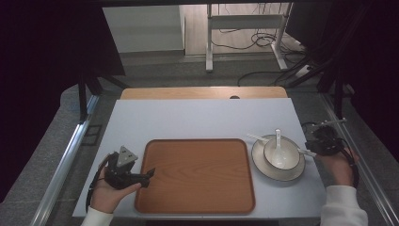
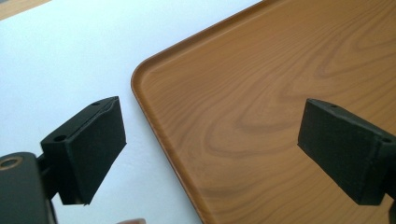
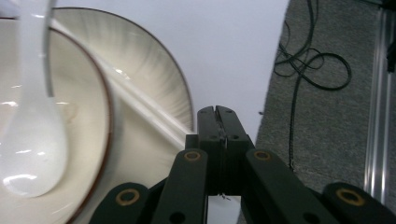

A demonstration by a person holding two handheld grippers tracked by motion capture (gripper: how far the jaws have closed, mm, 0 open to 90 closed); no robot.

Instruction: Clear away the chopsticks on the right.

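Observation:
A wooden tray point(image 1: 195, 174) point(image 2: 261, 93) lies empty in the middle of the white table. My left gripper point(image 1: 148, 178) point(image 2: 219, 144) is open at the tray's left edge, one jaw over the white top and one over the tray. To the right stands a cream plate point(image 1: 263, 169) point(image 3: 154, 60) bearing a bowl point(image 1: 269, 156) point(image 3: 105, 98) with a white spoon point(image 1: 278, 146) point(image 3: 32, 121) in it. White chopsticks point(image 1: 256, 137) point(image 3: 135, 100) lie across the plate. My right gripper point(image 1: 310, 149) point(image 3: 216, 114) is shut at the plate's right side; the chopsticks' near end lies just beside its jaws.
The white tabletop point(image 1: 197, 117) ends close to the right of the plate. Beyond it is grey floor with a loose cable point(image 3: 313, 70) and a metal rail point(image 3: 378, 93). A wooden strip point(image 1: 202, 92) runs along the far edge of the table.

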